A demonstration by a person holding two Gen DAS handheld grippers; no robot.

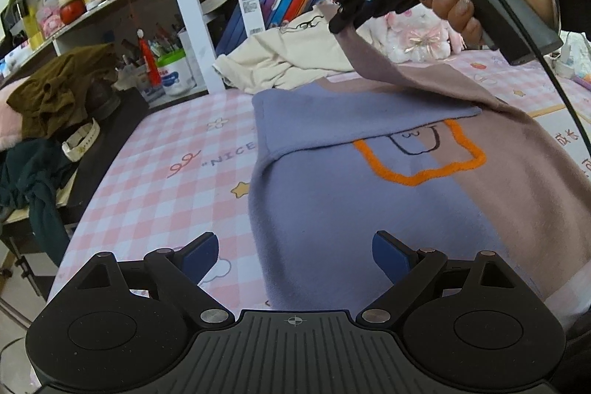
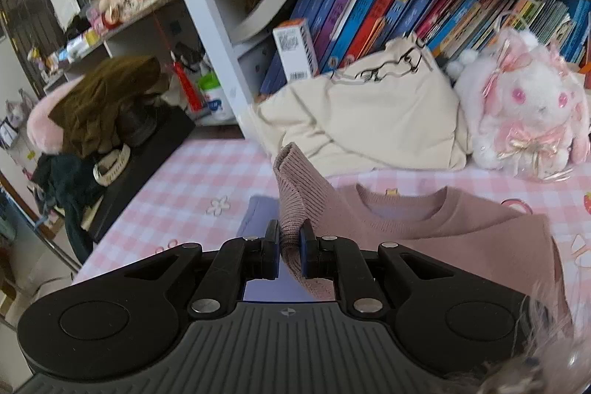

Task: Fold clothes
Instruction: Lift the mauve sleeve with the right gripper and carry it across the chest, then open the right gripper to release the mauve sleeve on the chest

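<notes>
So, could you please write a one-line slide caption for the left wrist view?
Right claw lifts the sweater's mauve sleeve over its folded lavender body while the open left claw hovers above.

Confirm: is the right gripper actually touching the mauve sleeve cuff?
Touching. The right wrist view shows the right gripper with its fingers closed on the ribbed mauve sleeve cuff, the fabric pinched between the blue pads.

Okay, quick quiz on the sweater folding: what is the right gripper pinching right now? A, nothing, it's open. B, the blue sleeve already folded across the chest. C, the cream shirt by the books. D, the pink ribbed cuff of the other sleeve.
D: the right gripper is shut on the pink ribbed cuff, holding that sleeve above the sweater, while the left gripper hovers open.
</notes>
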